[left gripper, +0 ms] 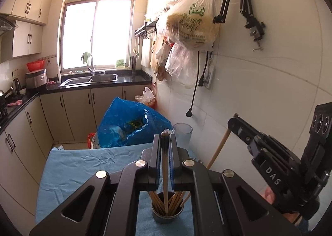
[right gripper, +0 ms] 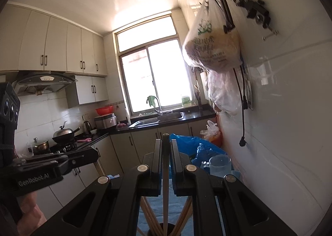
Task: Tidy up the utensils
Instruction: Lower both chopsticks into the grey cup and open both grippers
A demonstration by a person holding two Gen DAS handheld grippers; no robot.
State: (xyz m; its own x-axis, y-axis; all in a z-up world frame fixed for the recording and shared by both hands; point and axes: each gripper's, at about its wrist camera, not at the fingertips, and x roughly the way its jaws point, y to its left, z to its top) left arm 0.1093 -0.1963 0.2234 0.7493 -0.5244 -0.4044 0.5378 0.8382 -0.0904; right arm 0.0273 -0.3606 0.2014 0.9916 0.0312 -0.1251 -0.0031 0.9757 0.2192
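Left wrist: chopstick (left gripper: 165, 176) upright between closed jaws.

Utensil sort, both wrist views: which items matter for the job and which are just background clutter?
In play:
left hand-held gripper, shut on a chopstick
right hand-held gripper, shut on a second chopstick
dark cup of chopsticks
blue cloth

Lying about:
clear plastic cup
blue bag
hanging plastic bags
sink
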